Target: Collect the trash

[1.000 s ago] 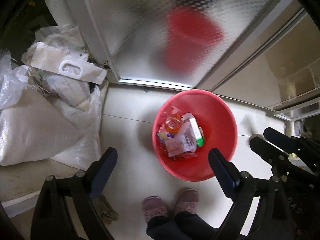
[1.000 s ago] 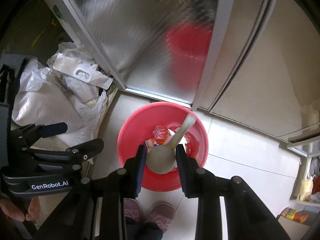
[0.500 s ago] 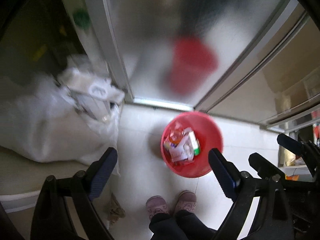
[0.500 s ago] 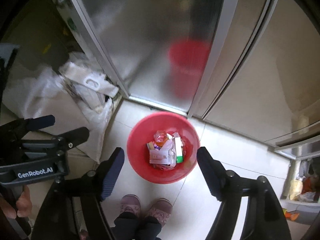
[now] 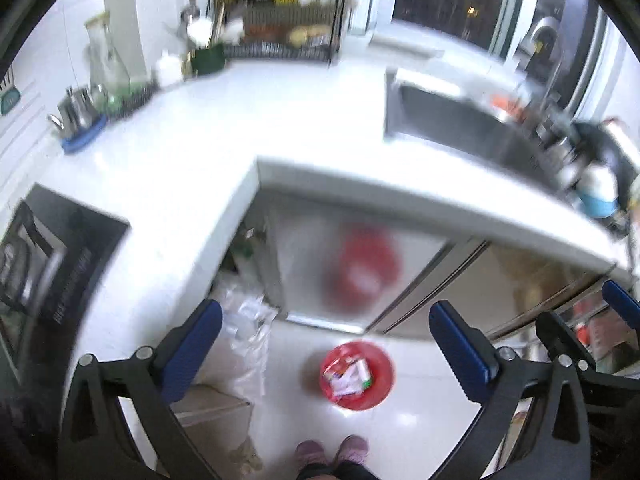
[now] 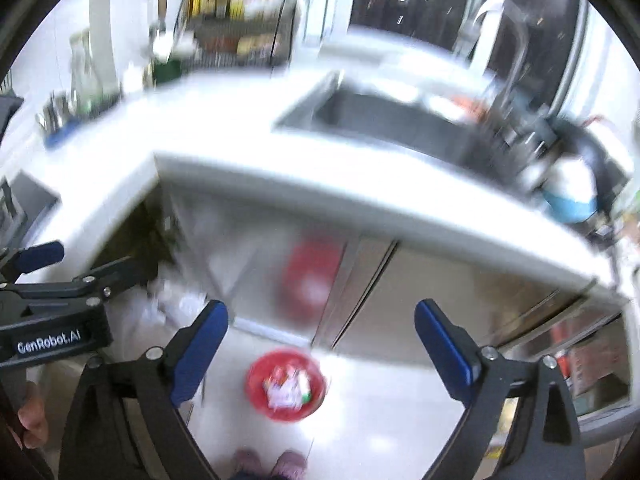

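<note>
Left wrist view: My left tongs (image 5: 326,334) stand wide apart and hold nothing. The red basin (image 5: 357,376) sits on the floor (image 5: 420,392) far below them, in front of the frosted cabinet door (image 5: 320,264) that mirrors its red colour. Wrappers and small packets (image 5: 348,374) lie inside the basin. A white bag (image 5: 248,336) rests on the floor to the left of the basin. Above the basin, the white bench (image 5: 248,128) fills the upper part of the view, with the sink (image 5: 452,128) to the right and a dish rack (image 5: 280,36) at the rear. My right tongs (image 5: 600,320) show at the right edge, level with my left ones. My shoes (image 5: 332,450) stand just short of the basin.

Right wrist view: My right tongs (image 6: 322,326) are also spread wide and carry nothing. The red basin (image 6: 286,386) lies on the floor below them, holding the same heap of packets. The bench (image 6: 224,148) and sink (image 6: 400,124) stand above the basin. The picture is blurred, so small items on the bench cannot be identified. My left tongs (image 6: 44,264) show to the left.

Step in hand: In my judgement, one deposit is complete, since the trash is in the basin and both tongs are free and high above it. The search for the next piece applies now.

Next move: Scan the bench above the basin for remaining trash. Select one piece, approach with the jaws wide, close on it firmly, then carry it over the basin before release.
</note>
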`<state>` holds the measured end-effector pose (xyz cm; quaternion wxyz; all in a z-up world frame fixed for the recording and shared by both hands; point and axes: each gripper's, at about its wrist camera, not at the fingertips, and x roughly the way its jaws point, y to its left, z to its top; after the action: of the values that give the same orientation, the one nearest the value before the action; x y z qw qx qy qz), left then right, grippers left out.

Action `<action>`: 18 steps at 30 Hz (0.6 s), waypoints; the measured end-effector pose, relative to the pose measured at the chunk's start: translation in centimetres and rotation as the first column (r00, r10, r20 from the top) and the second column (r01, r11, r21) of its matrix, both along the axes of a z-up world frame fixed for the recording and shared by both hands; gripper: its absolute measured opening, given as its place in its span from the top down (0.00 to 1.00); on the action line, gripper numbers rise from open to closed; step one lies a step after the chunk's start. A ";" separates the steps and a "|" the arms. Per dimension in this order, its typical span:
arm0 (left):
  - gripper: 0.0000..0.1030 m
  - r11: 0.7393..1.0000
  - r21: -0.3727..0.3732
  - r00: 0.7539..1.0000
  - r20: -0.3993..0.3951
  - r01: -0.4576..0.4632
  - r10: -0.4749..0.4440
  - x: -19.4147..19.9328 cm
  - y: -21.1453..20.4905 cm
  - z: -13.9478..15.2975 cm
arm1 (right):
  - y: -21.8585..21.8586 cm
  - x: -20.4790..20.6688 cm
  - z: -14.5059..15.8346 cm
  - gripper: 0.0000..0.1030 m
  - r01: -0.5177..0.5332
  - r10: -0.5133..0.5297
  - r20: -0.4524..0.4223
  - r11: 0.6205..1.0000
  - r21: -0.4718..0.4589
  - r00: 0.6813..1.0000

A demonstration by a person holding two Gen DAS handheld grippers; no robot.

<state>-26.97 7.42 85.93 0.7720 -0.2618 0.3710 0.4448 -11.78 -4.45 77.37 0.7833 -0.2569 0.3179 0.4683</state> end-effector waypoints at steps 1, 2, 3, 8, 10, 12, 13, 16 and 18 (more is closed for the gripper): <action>0.00 1.000 0.006 1.000 0.001 0.008 -0.008 -0.1 -0.2 1.4 | -0.3 -0.1 1.6 0.03 0.006 -0.006 0.015 1.000 0.024 1.000; 0.00 1.000 0.018 1.000 -0.002 0.016 -0.016 -0.1 -0.6 3.2 | -0.7 -0.3 3.3 0.01 0.010 -0.011 0.020 0.999 0.048 1.000; 0.00 0.999 0.027 1.000 0.002 0.023 -0.023 -0.1 -1.2 4.3 | -1.0 -0.5 4.8 0.01 0.013 -0.014 0.017 0.998 0.063 1.000; 0.00 0.996 0.073 0.999 0.011 0.046 -0.047 -0.3 -4.3 10.0 | -3.0 -0.6 9.9 0.01 0.024 -0.025 0.007 0.992 0.120 1.000; 0.00 0.993 0.108 0.999 0.009 0.052 -0.053 -0.4 -5.6 11.8 | -4.4 -0.7 11.5 0.01 0.034 -0.037 0.022 0.989 0.146 0.999; 0.00 0.989 0.139 0.998 0.014 0.052 -0.055 -0.7 -7.2 13.7 | -5.1 -0.8 12.7 0.01 0.034 -0.041 0.036 0.986 0.166 0.999; 0.00 0.986 0.156 0.998 0.020 0.050 -0.054 -0.8 -8.4 14.5 | -6.1 -0.8 13.4 0.01 0.029 -0.038 0.043 0.983 0.182 0.998; 0.00 0.979 0.203 0.999 0.024 0.025 -0.031 -0.6 -11.0 15.9 | -7.9 -1.0 14.6 0.00 0.009 -0.021 0.051 0.977 0.214 0.998; 0.00 0.973 0.230 1.000 0.023 -0.007 0.001 -0.7 -13.5 16.7 | -9.4 -0.9 15.4 0.00 -0.011 0.002 0.038 0.972 0.234 0.999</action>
<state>-27.63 -6.05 102.63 0.8005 -0.1764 0.3076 0.4832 -12.69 -13.81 92.74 0.8124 -0.1728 0.2449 0.5001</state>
